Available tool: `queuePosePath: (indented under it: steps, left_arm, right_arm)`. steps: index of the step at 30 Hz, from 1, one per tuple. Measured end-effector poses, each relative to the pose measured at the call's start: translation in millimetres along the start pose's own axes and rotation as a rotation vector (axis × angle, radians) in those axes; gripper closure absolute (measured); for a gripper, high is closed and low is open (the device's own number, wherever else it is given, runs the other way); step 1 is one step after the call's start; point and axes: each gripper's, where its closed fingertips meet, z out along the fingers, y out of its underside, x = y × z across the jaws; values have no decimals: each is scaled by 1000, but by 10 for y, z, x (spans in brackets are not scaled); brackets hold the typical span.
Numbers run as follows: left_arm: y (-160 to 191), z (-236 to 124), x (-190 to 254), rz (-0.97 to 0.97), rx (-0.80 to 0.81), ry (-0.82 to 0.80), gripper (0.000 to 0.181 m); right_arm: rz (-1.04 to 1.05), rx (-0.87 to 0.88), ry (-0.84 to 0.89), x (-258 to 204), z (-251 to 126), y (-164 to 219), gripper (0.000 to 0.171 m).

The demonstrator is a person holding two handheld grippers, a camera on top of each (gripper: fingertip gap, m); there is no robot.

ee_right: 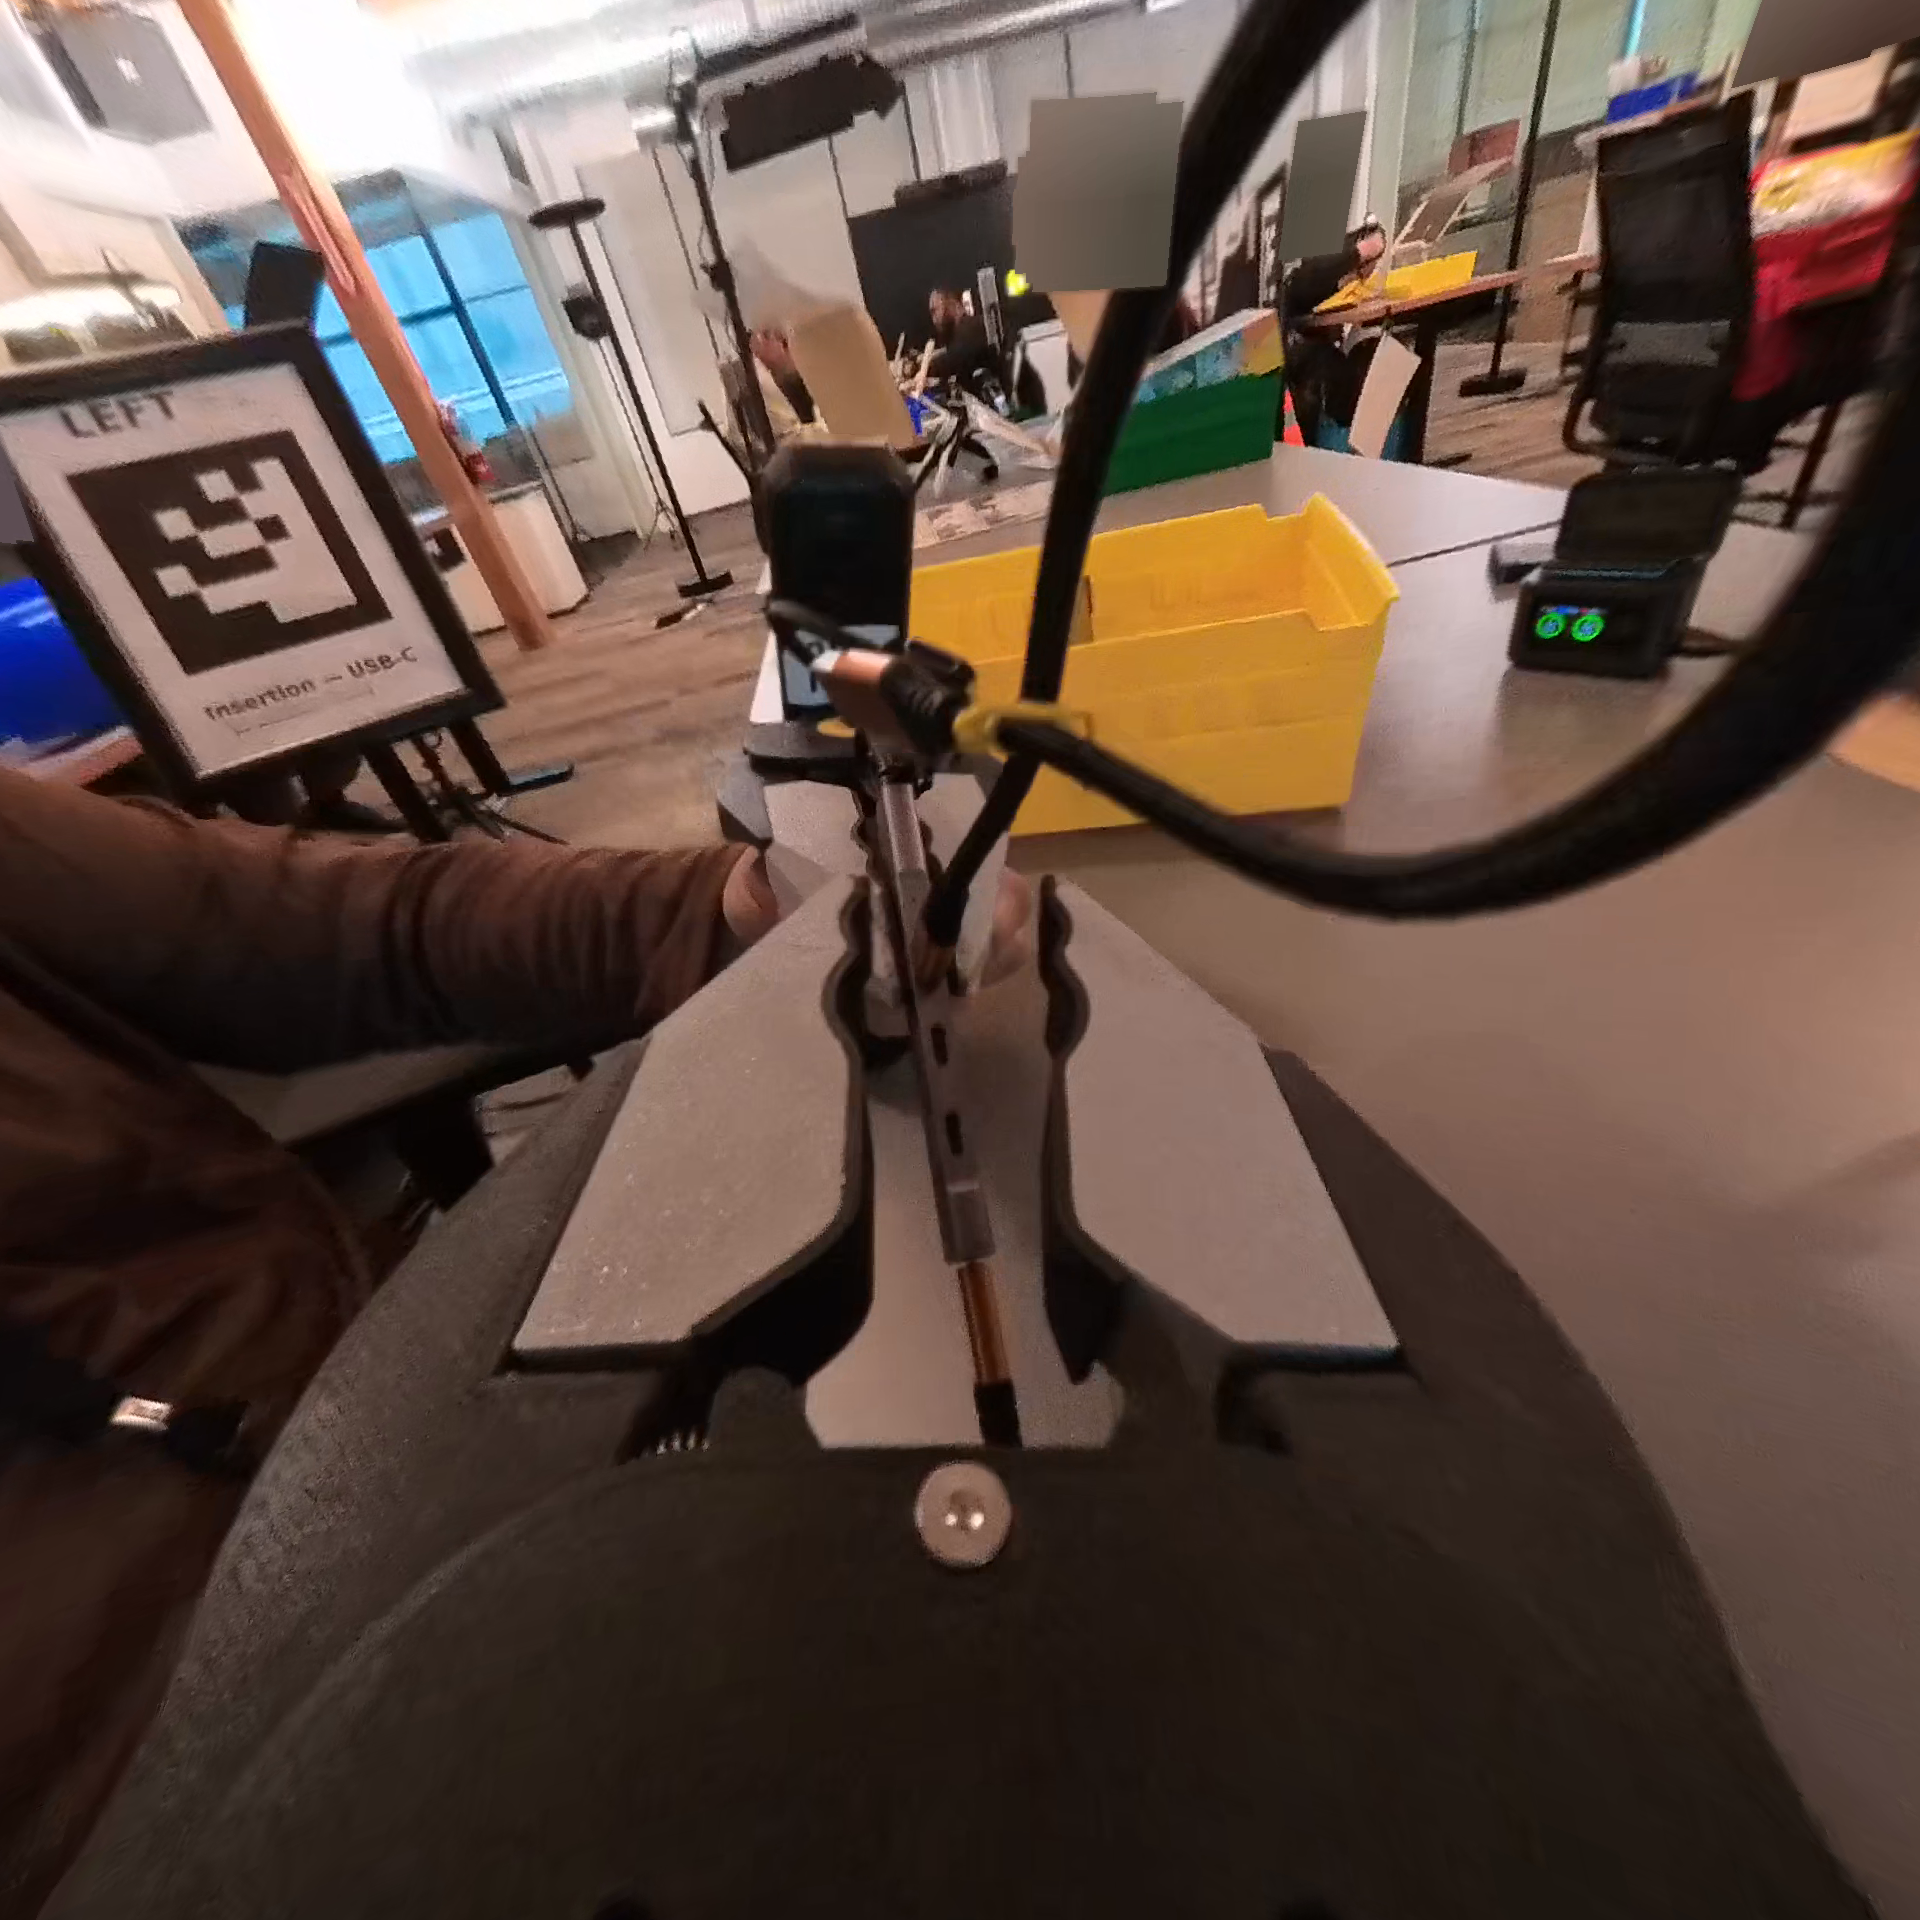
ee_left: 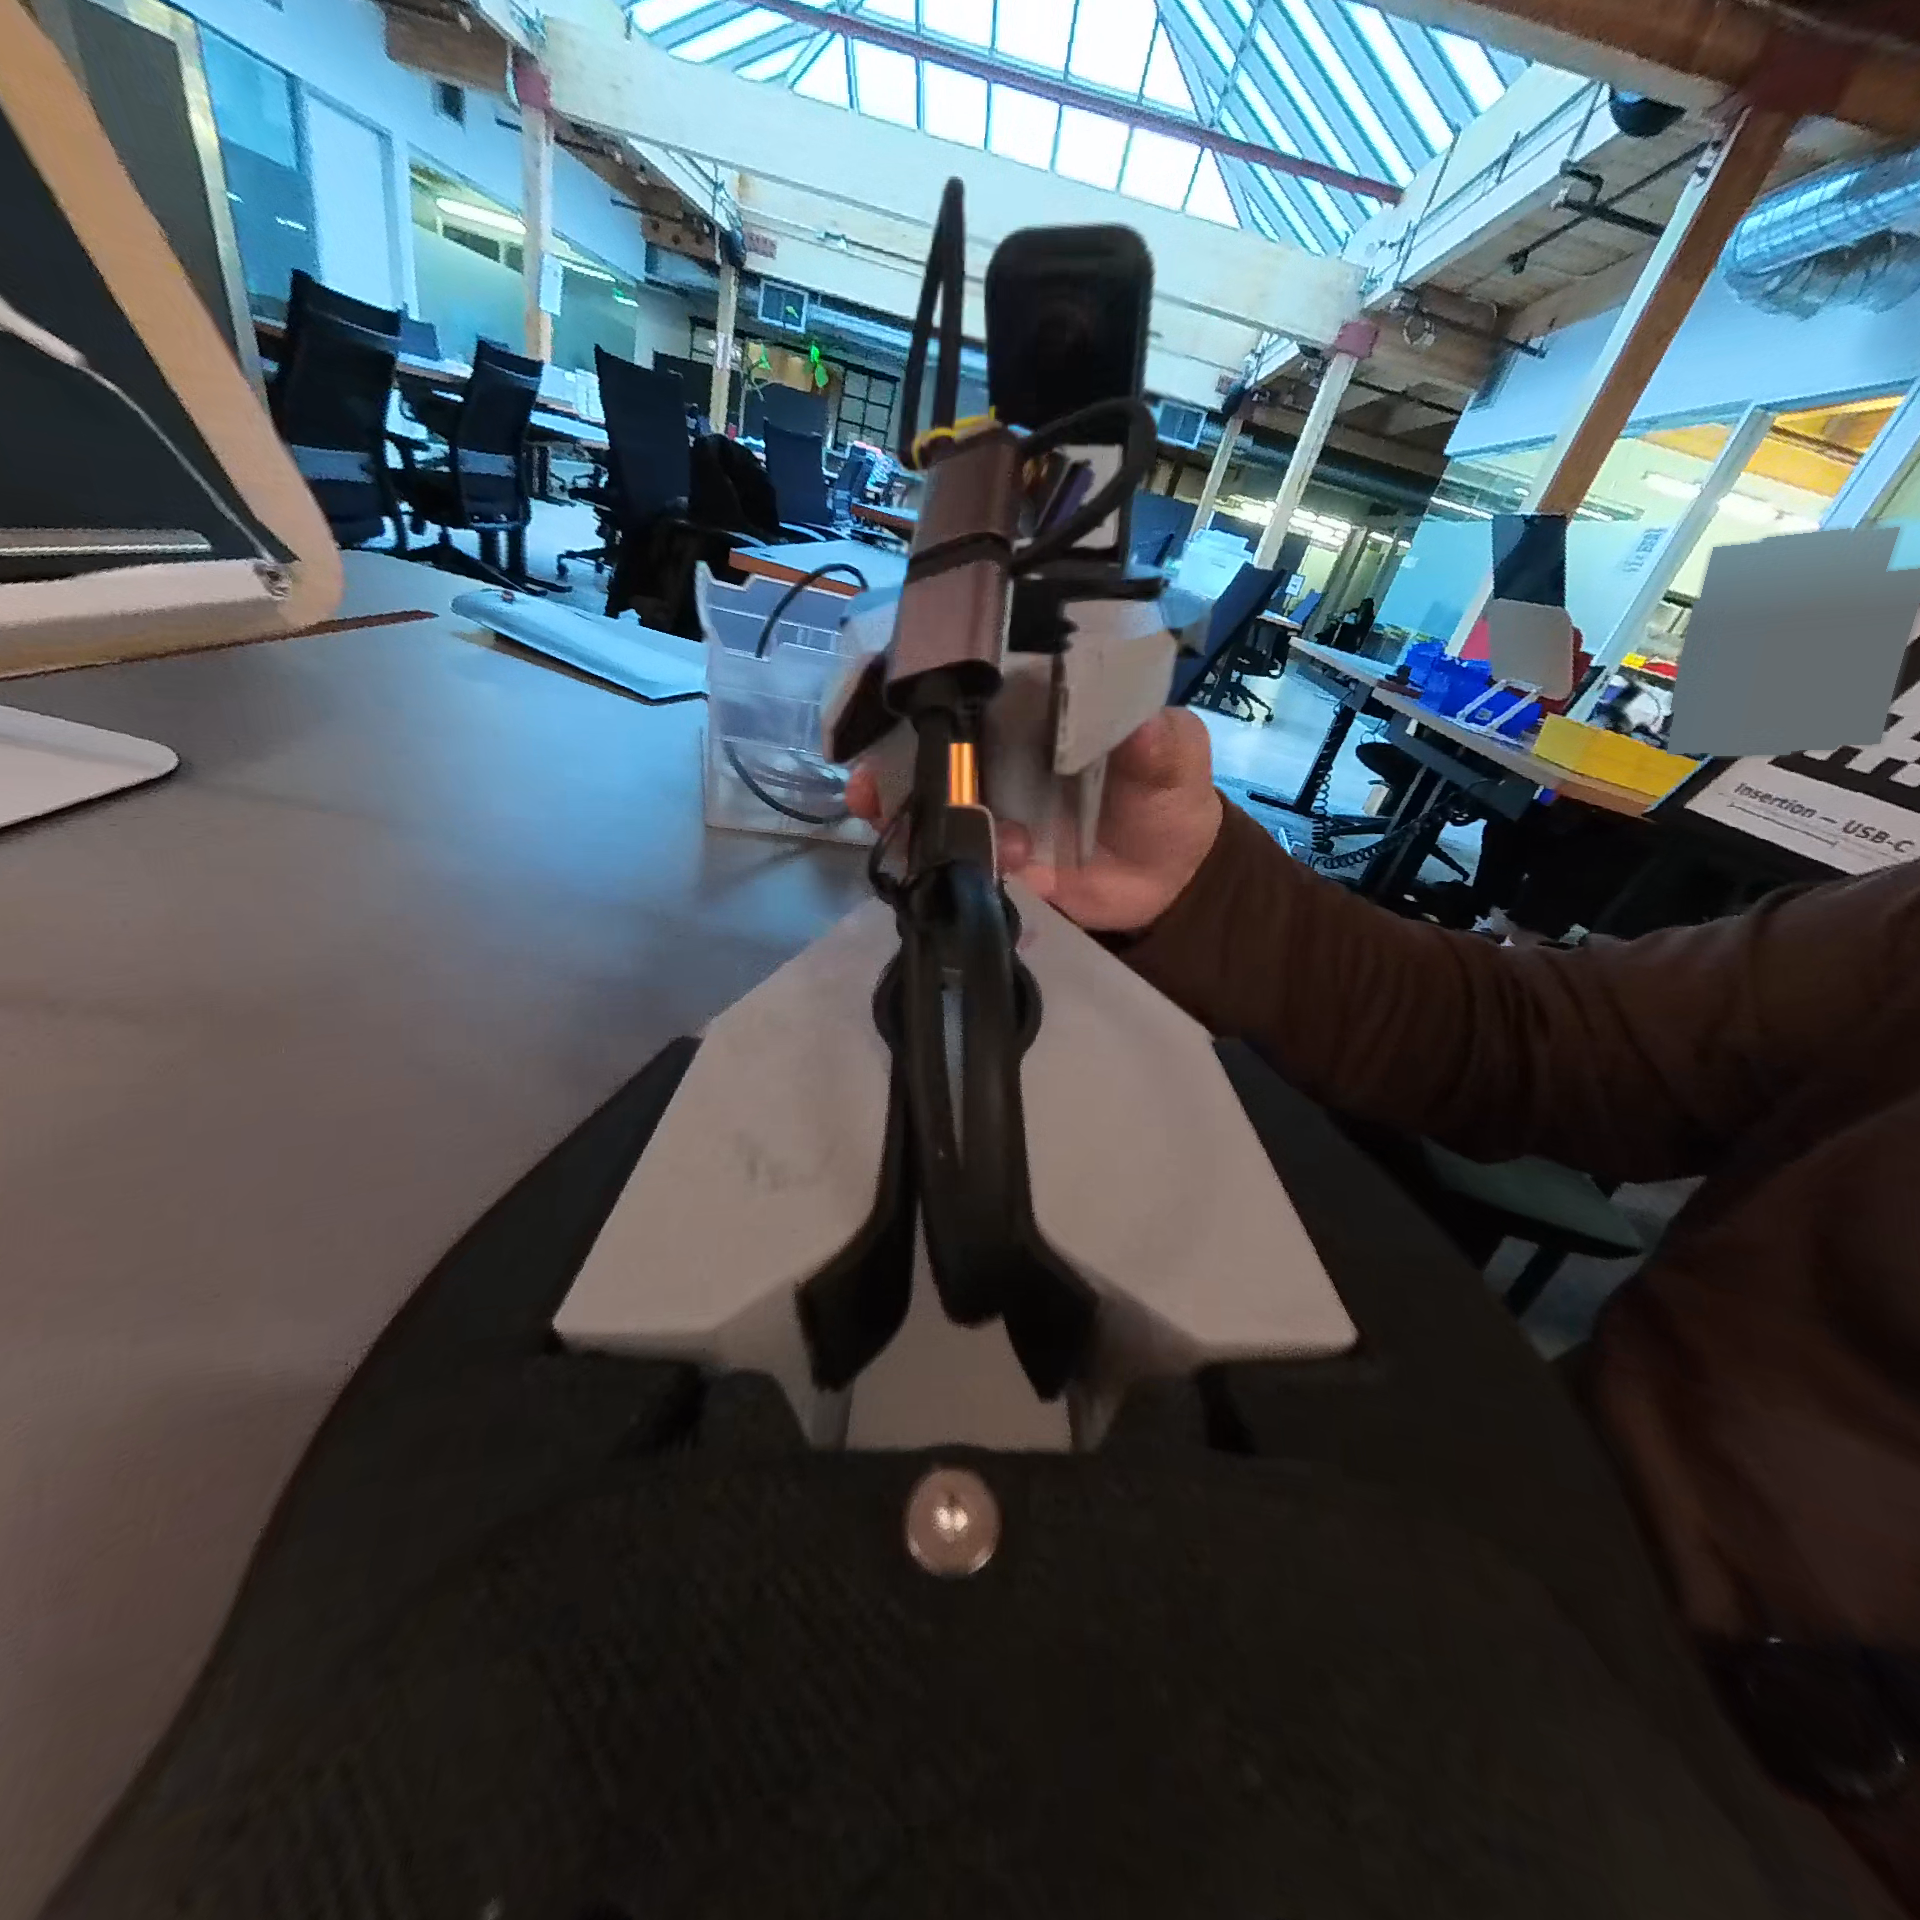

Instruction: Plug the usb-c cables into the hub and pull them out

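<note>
In the right wrist view a slim grey hub (ee_right: 940, 1101) lies lengthwise between the fingers of my right gripper (ee_right: 951, 904), held off the table. A thin black USB-C cable (ee_right: 1049, 582) comes down to the hub's side, its orange-collared plug (ee_right: 935, 951) at a port. A thick black cable (ee_right: 1351, 894) loops past the camera. In the left wrist view my left gripper (ee_left: 951, 935) is shut on the black cable (ee_left: 961, 1091) just behind the orange-collared plug (ee_left: 961, 774), which meets the hub (ee_left: 951, 582). The right gripper (ee_left: 966, 748) faces me, held by a hand (ee_left: 1122, 821).
A grey table (ee_left: 364, 883) lies under both grippers. On it are a clear plastic box (ee_left: 769, 717), a keyboard (ee_left: 582, 634), a yellow bin (ee_right: 1195, 665) and a black case with green lights (ee_right: 1600, 613). A framed marker sign (ee_right: 239, 551) stands at the left. The tips of both grippers are at nearly the same place.
</note>
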Motion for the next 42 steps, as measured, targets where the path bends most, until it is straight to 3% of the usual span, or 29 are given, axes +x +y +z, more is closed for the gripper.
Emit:
queuePosePath:
  steps: [3,5,12,21,22,24,26,37,42]
  left_arm:
    - [16,4,25,8,-6,1,174]
    - [0,-18,14,-4,4,0,174]
    - [31,3,29,-4,-10,10,173]
    - [59,21,37,-16,-24,23,173]
    - [58,20,43,-18,-23,27,173]
    - [70,25,54,-18,-31,33,173]
    - [105,45,67,-7,-50,34,173]
    - [196,35,54,38,-105,2,173]
    - [161,8,52,14,-84,9,174]
  right_arm:
    - [-11,25,5,-11,-73,-69,166]
    - [-19,11,-1,-23,-123,-70,171]
    - [-124,-73,54,-47,-150,-31,171]
    - [-68,-93,12,-35,-147,35,171]
    - [-61,-86,5,-33,-147,30,170]
    - [-40,-49,-1,-22,-143,-15,153]
    - [-24,-24,-40,-64,-137,-36,169]
    - [-59,-72,-46,-85,-138,92,171]
    - [17,31,-60,-37,-90,55,168]
